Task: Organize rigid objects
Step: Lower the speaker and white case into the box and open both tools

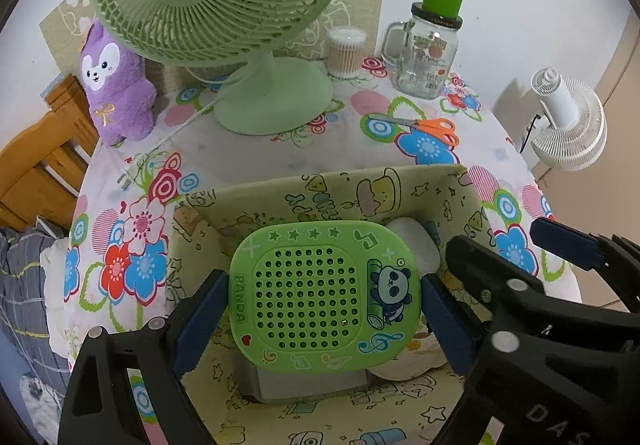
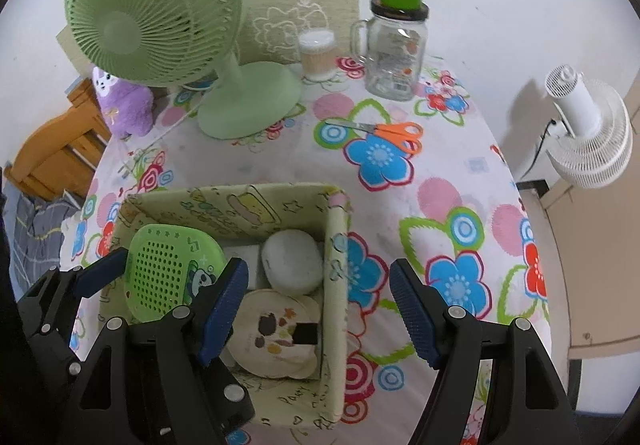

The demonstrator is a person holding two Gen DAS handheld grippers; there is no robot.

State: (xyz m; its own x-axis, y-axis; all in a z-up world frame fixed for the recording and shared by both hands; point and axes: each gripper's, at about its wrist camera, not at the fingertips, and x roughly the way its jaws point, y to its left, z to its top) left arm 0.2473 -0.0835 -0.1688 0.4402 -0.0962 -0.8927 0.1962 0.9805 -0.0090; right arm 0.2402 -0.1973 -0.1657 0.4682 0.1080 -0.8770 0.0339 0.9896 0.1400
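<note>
Left tongs [image 1: 324, 301] grip the green panda case [image 1: 325, 295] by its two sides, over the patterned box [image 1: 400, 185] on the bench [image 2: 440, 173]. Right tongs [image 2: 316, 309] stand wide and empty, straddling the box's right wall. Inside the box lie a white pebble-shaped case [image 2: 292, 261] and a cream pouch [image 2: 276, 341]. Orange scissors [image 2: 396, 133] lie beyond the box.
</note>
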